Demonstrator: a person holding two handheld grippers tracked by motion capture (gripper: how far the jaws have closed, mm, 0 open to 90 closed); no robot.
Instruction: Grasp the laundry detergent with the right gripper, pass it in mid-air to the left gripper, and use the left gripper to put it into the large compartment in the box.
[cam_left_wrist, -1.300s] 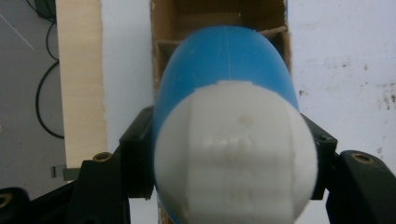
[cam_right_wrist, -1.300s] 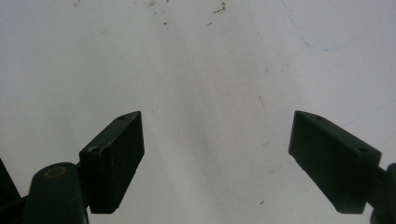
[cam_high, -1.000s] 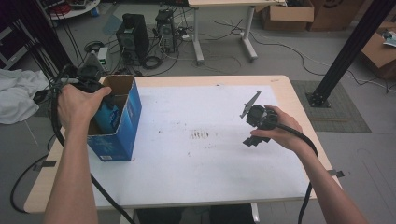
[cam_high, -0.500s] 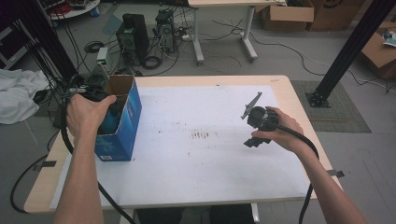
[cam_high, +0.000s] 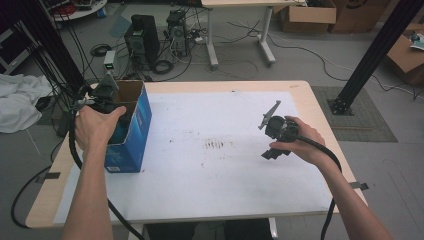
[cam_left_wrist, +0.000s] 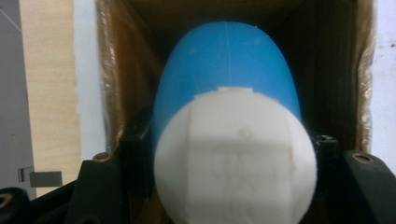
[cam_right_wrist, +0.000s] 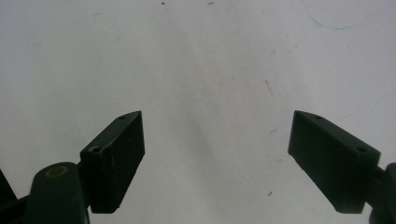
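A blue bottle (cam_left_wrist: 229, 70) with a white cap (cam_left_wrist: 233, 158) sits between the jaws of my left gripper (cam_left_wrist: 229, 154), which is shut on it. The bottle points down into an open blue cardboard box (cam_high: 134, 131) with brown inner walls (cam_left_wrist: 126, 79). In the high view my left gripper (cam_high: 112, 107) is at the box's open top on the table's left side, and the hand hides the bottle. My right gripper (cam_high: 269, 141) hovers over the white table top (cam_high: 210, 165) at the right. Its jaws stand wide open with nothing between them (cam_right_wrist: 217, 154).
The box stands near the table's left edge (cam_high: 60, 165). The white sheet has a few dark smudges (cam_high: 215, 145) at its middle. Cables trail from both grippers toward the near edge. Computers, cords and cardboard boxes lie on the floor beyond the table.
My left hand has drawn slightly nearer and lower at the box's opening, with the bottle still held. The right gripper has stayed in place, open.
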